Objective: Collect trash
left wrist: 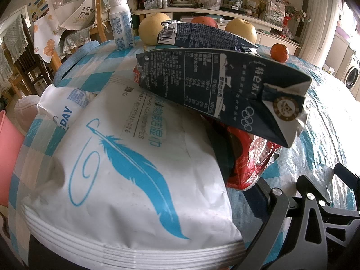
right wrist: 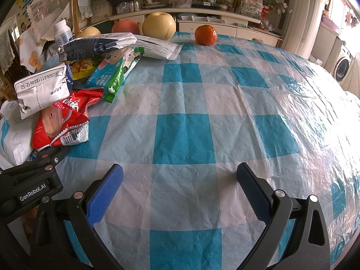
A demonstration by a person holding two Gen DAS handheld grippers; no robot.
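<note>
Trash is heaped at one side of the blue-and-white checked plastic tablecloth (right wrist: 191,135); landmark is the crushed dark navy milk carton (left wrist: 225,85) topping the heap. Under its near end lies a crumpled red snack wrapper (left wrist: 247,162); beside and below the carton sits a large white wet-wipes pouch with a blue feather print (left wrist: 135,168). Behind the carton: a second flattened navy carton (left wrist: 202,36), a white plastic bottle (left wrist: 120,22) standing upright, pale round fruit and a small orange (left wrist: 279,52), likely not trash. Left gripper (left wrist: 299,213) sits right at the heap, pouch pressed close against the lens; only one finger's frame shows, so jaw state cannot be told. Right gripper (right wrist: 180,193) hovers over bare cloth, blue pads (right wrist: 105,193) spread wide, holding nothing; the heap lies to its left, well apart from the jaws. Carton's long axis runs across the left view, slanting downward rightward. Left hand is the nearer. A pink bin-like rim (left wrist: 9,153) shows beyond the table edge, past the pouch; contents hidden.
</note>
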